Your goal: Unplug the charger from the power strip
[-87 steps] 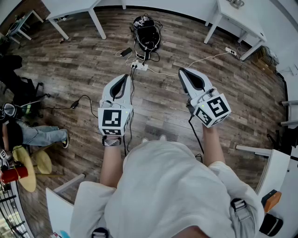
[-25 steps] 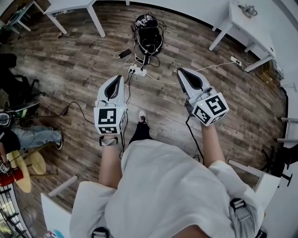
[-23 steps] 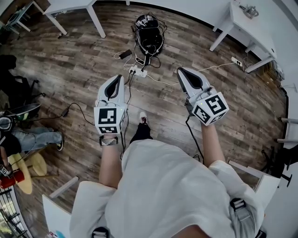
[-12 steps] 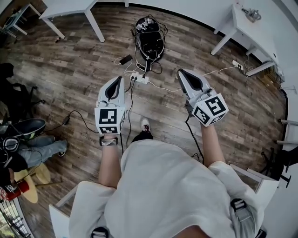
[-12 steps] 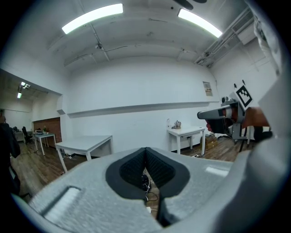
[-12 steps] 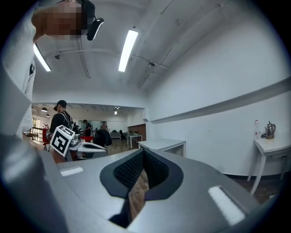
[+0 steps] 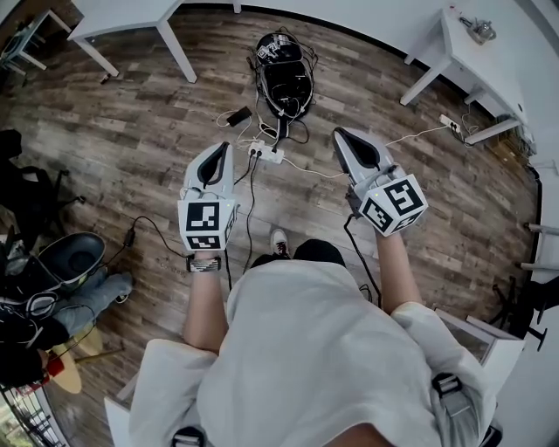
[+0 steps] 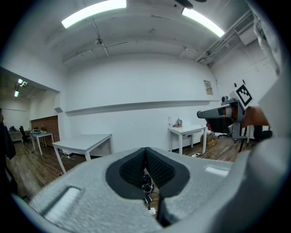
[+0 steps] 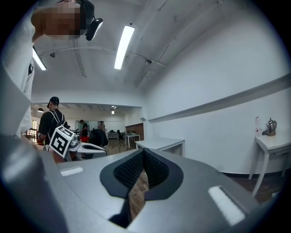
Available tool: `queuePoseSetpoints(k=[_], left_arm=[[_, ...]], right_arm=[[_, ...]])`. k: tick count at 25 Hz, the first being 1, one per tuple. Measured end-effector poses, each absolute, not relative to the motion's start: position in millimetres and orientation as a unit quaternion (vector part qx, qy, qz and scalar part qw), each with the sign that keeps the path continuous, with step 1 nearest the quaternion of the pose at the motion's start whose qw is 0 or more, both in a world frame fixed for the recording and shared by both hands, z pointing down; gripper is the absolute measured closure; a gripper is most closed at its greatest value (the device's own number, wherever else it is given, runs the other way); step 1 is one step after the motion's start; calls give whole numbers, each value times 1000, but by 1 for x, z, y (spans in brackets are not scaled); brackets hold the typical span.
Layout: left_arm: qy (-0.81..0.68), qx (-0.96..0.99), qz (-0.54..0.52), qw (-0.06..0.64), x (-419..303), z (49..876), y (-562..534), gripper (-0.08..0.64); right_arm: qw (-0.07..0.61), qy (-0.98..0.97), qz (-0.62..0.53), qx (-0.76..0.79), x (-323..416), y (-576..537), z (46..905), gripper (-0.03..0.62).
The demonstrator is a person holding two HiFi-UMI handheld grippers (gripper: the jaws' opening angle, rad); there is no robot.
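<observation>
A white power strip (image 7: 265,154) lies on the wooden floor with several dark plugs and cables in it. A black charger brick (image 7: 238,116) lies just beyond it to the left, beside a black bag (image 7: 286,74) full of cables. My left gripper (image 7: 220,148) is held level well above the floor, shut and empty, its tip short of the strip in the head view. My right gripper (image 7: 341,136) is to the right of the strip, shut and empty. In the left gripper view the strip (image 8: 150,210) and cables show below the closed jaws of the left gripper (image 8: 145,149). The right gripper (image 9: 143,150) shows only floor.
White tables stand at the back left (image 7: 122,13) and back right (image 7: 476,52). A thin white cable runs right to another strip (image 7: 450,122). A black cable with an adapter (image 7: 131,234) lies at the left, near a seated person (image 7: 52,297). My shoe (image 7: 279,243) is below the strip.
The power strip, charger and bag have slid down the head view, closer to me, as I walk toward them. Both grippers keep their pose and stay shut.
</observation>
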State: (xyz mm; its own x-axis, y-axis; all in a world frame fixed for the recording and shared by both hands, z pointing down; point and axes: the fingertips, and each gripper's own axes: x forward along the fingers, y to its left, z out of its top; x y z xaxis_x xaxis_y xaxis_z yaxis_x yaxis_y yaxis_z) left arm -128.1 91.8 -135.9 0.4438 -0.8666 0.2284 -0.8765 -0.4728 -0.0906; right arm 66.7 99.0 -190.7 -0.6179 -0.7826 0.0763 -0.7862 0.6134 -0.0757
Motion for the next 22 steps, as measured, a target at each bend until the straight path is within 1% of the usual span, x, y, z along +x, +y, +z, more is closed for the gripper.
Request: queuePoseSetpoints(k=[8,13,22], left_arm=[[-504,855,120,32,-128,-121,61,557],[-507,852,126,40,-130,-113,35,557],[-512,846,138,54,-120,-98,-5,557]], right_arm=[[34,-886,60,458,69,73,-174,591],[22,-887,67,457,69,46,-173,591],[23,-899,62,434,70,-7,-172,591]])
